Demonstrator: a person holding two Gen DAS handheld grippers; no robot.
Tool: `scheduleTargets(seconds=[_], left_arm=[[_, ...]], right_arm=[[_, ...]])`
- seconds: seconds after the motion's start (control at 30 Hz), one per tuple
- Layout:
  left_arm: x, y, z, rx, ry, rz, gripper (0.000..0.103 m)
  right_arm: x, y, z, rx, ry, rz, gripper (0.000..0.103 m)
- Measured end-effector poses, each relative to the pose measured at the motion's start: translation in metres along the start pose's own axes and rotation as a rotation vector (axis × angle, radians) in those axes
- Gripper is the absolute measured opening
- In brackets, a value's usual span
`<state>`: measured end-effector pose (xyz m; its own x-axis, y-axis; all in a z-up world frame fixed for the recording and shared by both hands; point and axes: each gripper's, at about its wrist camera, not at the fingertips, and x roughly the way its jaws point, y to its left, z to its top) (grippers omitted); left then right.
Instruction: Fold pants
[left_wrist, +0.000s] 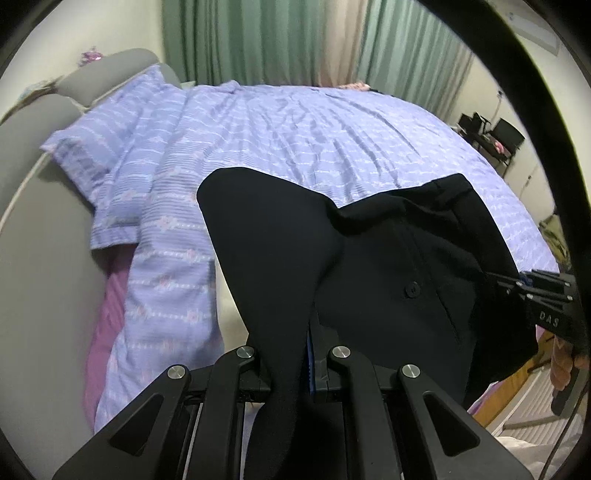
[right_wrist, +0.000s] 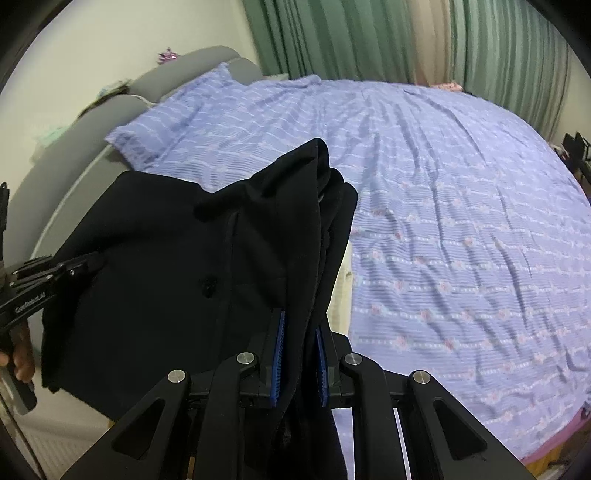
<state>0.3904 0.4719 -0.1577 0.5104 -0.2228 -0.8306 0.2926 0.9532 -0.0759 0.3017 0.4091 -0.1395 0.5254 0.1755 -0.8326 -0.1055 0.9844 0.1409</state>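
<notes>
Black pants hang in the air above the near edge of a bed with a purple cover. The left gripper and right gripper each pinch bunched waist fabric between their fingers. No fold looks finished; laying flat and folding remain.

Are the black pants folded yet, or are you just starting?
Just starting. Done: both tools have picked up the black fabric pants. In hand: the left tool and right tool each pinch an edge, holding them stretched in the air. Left: lay them on the purple patterned bedspread and fold; no neat fold shows yet.
</notes>
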Motion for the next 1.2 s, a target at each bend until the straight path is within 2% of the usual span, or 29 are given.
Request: scheduleTargets(seconds=[0.23, 0.57, 0.67, 0.7, 0.73, 0.8, 0.87, 0.9, 0.97, 1.03, 1.1, 1.17, 1.2], left_arm=[[0.064, 0.026, 0.019, 0.013, 0.055, -0.017, 0.012], [0.127, 0.044, 0.008, -0.002, 0.167, 0.032, 0.014], [0.138, 0.052, -0.001, -0.01, 0.198, 0.036, 0.017], [0.14, 0.053, -0.006, -0.012, 0.209, 0.042, 0.018], [0.143, 0.055, -0.01, -0.019, 0.221, 0.049, 0.021], [0.149, 0.062, -0.015, -0.033, 0.237, 0.066, 0.024], [0.152, 0.07, -0.02, -0.044, 0.25, 0.092, 0.033], [0.152, 0.072, -0.022, -0.04, 0.256, 0.108, 0.035], [0.149, 0.072, -0.023, -0.023, 0.252, 0.146, 0.045], [0.141, 0.069, -0.023, 0.007, 0.225, 0.215, 0.052], [0.129, 0.07, -0.021, 0.019, 0.195, 0.251, 0.064], [0.112, 0.069, -0.019, 0.013, 0.164, 0.264, 0.067], [0.104, 0.067, -0.018, 0.006, 0.149, 0.264, 0.067]], right_arm=[[0.066, 0.002, 0.024, -0.02, 0.063, -0.054, 0.015], [0.139, -0.004, 0.017, -0.009, 0.206, -0.092, 0.015], [0.149, -0.013, 0.012, 0.028, 0.247, -0.082, 0.023], [0.151, -0.017, 0.009, 0.033, 0.255, -0.097, 0.032], [0.153, -0.019, 0.009, 0.034, 0.257, -0.107, 0.041], [0.153, -0.024, 0.008, 0.028, 0.247, -0.195, 0.042], [0.152, -0.034, 0.012, 0.037, 0.236, -0.286, 0.044], [0.152, -0.04, 0.014, 0.062, 0.242, -0.271, 0.044], [0.151, -0.046, 0.017, 0.087, 0.248, -0.276, 0.044], [0.147, -0.046, 0.02, 0.079, 0.238, -0.313, 0.044], [0.138, -0.042, 0.023, 0.068, 0.211, -0.309, 0.045], [0.127, -0.037, 0.026, 0.052, 0.181, -0.312, 0.054], [0.119, -0.034, 0.026, 0.045, 0.16, -0.311, 0.063]])
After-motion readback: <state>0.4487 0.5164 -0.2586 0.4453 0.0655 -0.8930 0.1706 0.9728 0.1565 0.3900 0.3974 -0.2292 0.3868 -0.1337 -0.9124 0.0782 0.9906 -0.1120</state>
